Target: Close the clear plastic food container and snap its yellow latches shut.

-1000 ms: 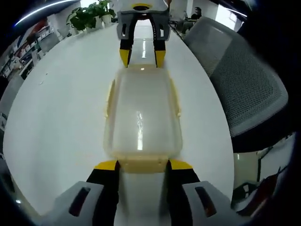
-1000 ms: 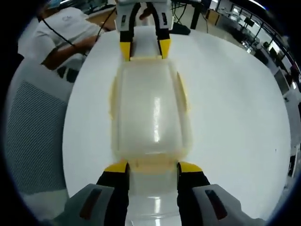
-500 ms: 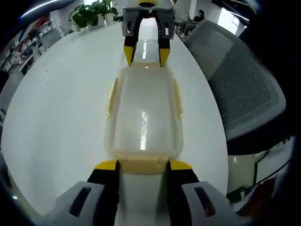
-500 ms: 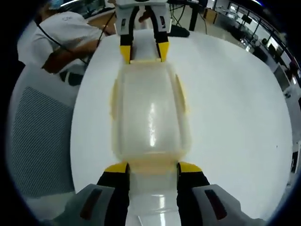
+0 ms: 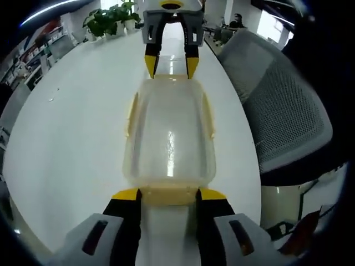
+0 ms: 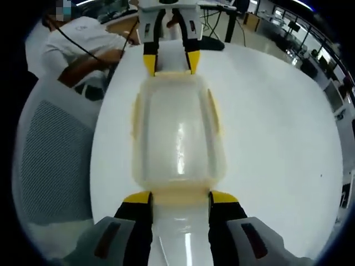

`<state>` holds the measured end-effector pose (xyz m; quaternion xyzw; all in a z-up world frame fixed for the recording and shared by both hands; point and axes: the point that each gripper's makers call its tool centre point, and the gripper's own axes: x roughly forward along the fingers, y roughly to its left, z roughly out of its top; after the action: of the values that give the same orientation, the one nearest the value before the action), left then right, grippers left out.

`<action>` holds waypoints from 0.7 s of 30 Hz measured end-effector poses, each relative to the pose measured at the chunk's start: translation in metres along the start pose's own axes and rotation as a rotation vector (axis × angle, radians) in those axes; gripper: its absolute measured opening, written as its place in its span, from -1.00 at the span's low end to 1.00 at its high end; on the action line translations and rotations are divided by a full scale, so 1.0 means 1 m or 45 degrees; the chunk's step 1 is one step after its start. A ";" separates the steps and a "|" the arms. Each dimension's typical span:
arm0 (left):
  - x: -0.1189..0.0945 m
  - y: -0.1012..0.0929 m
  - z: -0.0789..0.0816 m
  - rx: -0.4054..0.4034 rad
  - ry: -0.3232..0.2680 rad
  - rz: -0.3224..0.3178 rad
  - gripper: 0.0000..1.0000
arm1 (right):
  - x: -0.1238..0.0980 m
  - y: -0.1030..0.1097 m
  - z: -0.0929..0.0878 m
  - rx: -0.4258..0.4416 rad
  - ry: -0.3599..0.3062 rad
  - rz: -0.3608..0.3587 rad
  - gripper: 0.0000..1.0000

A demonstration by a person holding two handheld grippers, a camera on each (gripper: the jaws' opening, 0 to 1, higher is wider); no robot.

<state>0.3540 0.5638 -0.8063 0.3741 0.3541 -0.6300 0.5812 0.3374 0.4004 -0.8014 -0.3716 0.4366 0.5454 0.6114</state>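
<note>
Left gripper view shows the container point(image 5: 169, 136) on the white tabletop point(image 5: 72, 127), an end latch point(image 5: 168, 194) between each gripper's spread, ungrasping fingers point(image 5: 126, 195); uneven pressing could skid it.

container point(image 5: 169, 136): clear plastic, rectangular with rounded corners, lid on, lying flat on the white table
latches point(image 5: 168, 194): pale yellow, one on each end and each long side, folded against the rim
</note>
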 end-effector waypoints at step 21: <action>-0.018 -0.003 0.034 -0.014 -0.013 0.049 -0.26 | -0.037 -0.006 -0.009 -0.058 0.019 -0.023 -0.24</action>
<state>0.3500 0.5421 -0.7742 0.3744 0.3474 -0.6186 0.5970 0.3409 0.3781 -0.7696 -0.3933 0.4252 0.5470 0.6044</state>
